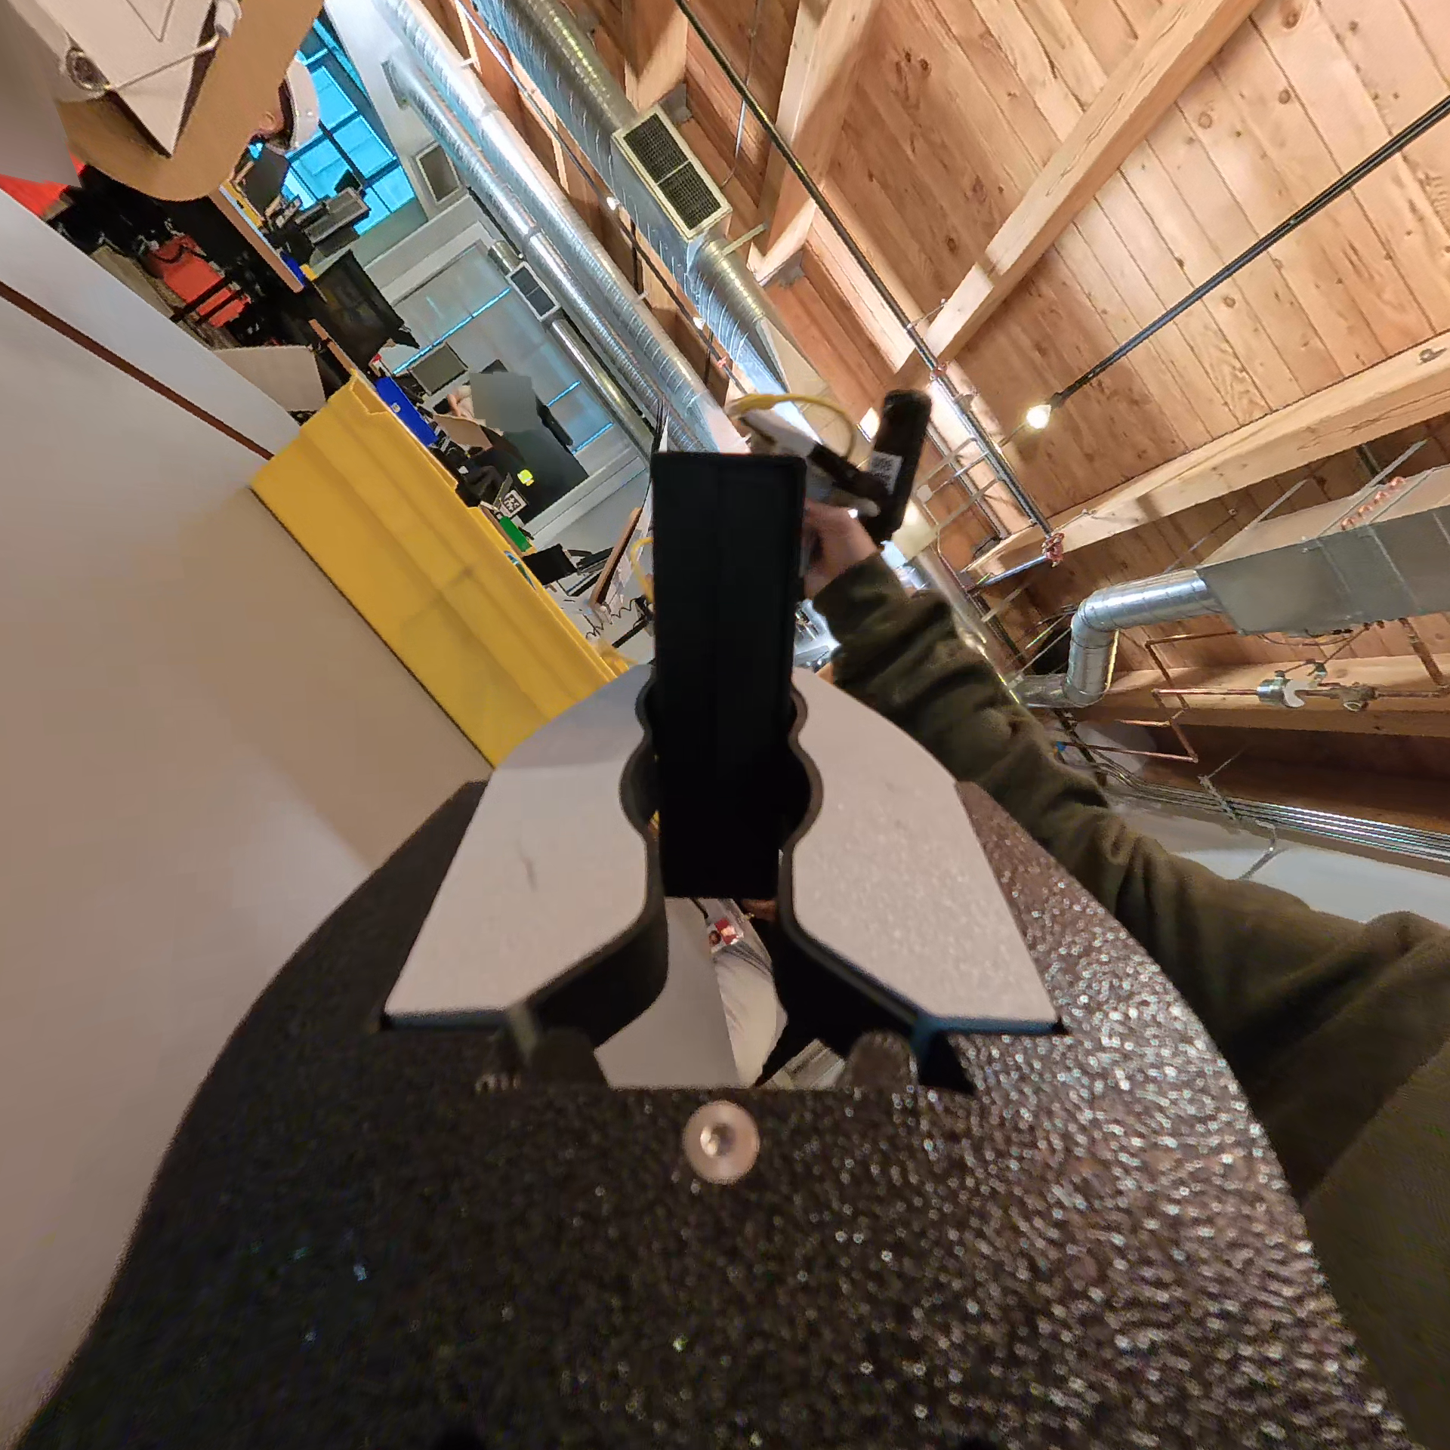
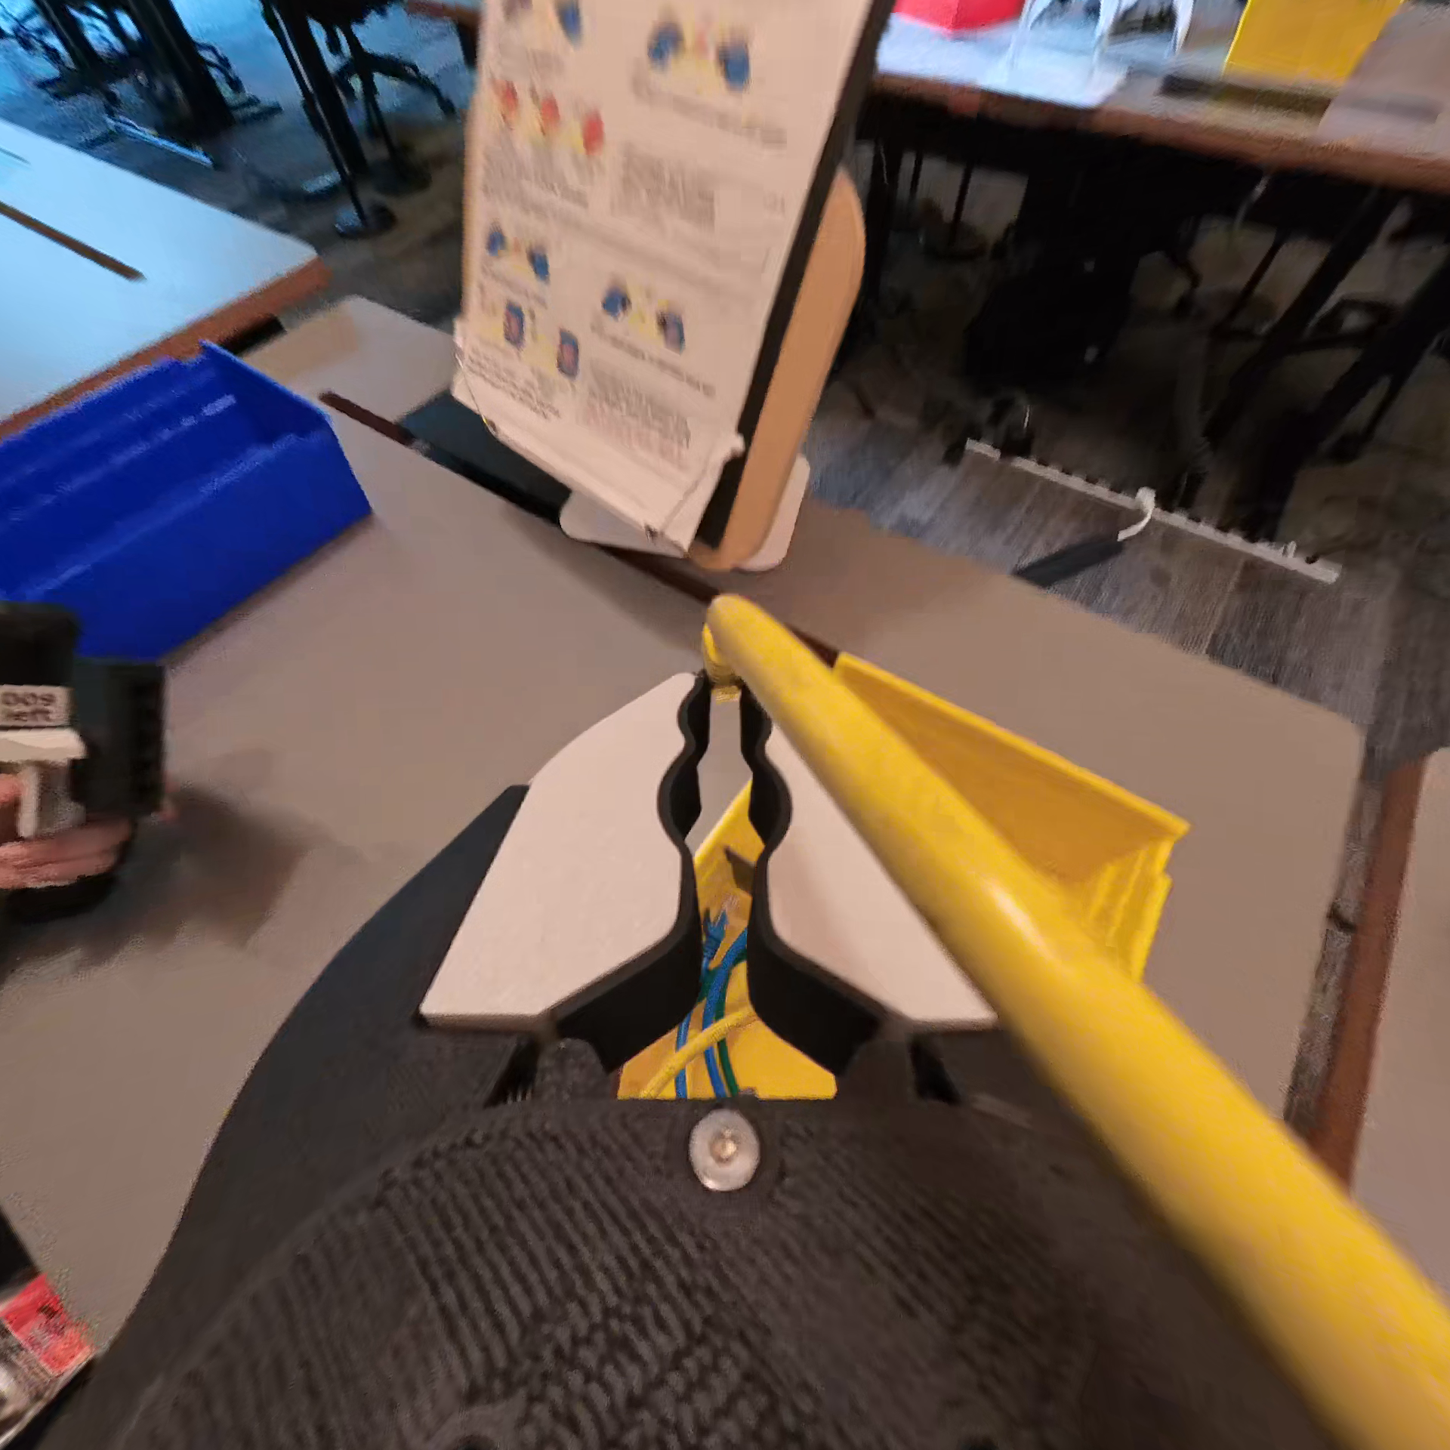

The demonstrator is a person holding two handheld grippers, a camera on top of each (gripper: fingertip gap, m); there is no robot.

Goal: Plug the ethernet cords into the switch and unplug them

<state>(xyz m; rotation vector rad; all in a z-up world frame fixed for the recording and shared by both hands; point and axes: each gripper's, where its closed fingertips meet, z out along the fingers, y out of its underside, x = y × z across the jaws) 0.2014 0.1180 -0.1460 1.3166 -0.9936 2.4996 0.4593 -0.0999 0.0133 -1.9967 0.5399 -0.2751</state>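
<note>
In the left wrist view my left gripper [image 1: 722, 706] is shut on a black box, the switch [image 1: 726, 628], and holds it up in the air, tilted toward the ceiling. The right gripper [image 1: 824, 463] shows beyond the switch's far end with a yellow cord [image 1: 792, 404]. In the right wrist view my right gripper [image 2: 726, 690] is shut on the plug of the yellow ethernet cord [image 2: 981, 902], which runs back past the camera at the lower right. More cords [image 2: 718, 1012], blue, green and yellow, lie in a yellow bin [image 2: 1020, 792] below. The left gripper [image 2: 78, 745] shows at the left edge.
A grey table [image 2: 392, 706] carries a blue bin [image 2: 157, 494] at the left and a clipboard stand with an instruction sheet [image 2: 651, 259] at the back. A yellow bin [image 1: 424, 565] and a person's green sleeve [image 1: 1020, 785] show in the left wrist view. Another table [image 2: 1177, 133] and floor lie beyond.
</note>
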